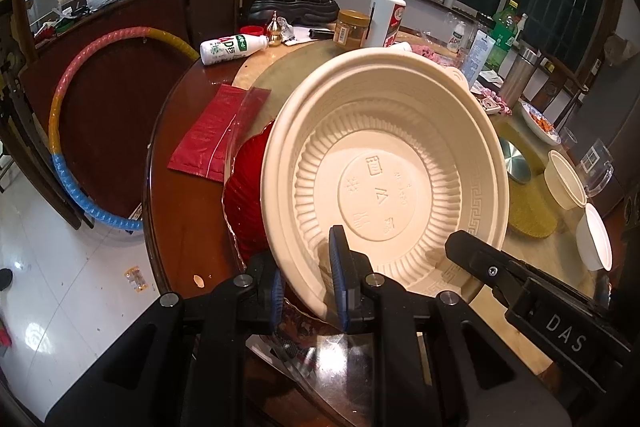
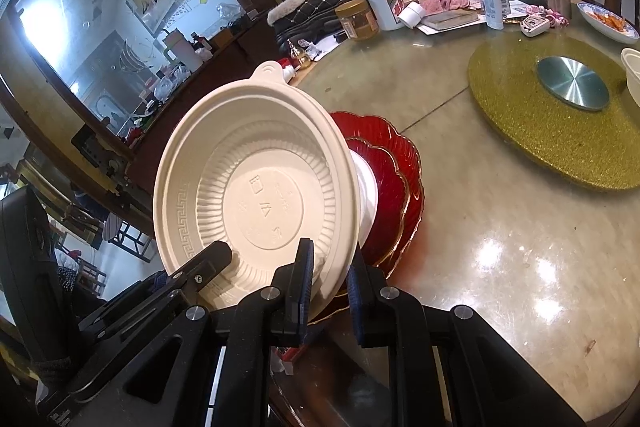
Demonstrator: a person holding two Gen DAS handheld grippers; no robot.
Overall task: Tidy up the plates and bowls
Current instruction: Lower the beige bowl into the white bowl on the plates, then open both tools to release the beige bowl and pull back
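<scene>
Here we have both grippers pinching the near rim of one cream bowl (image 1: 384, 171), the left gripper (image 1: 308, 283) and the right gripper (image 2: 328, 279) each closed on its wall. It tilts above two stacked red plates (image 2: 396, 187), with something white between, so we judge stacking partly done. Farther off, two small bowls (image 1: 568, 183) wait loose beside the gold turntable (image 2: 560, 143), and a patterned dish (image 2: 608, 23) holds food.

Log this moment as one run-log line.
both grippers grip cream bowl rim | left gripper | right gripper | red plates beneath
</scene>
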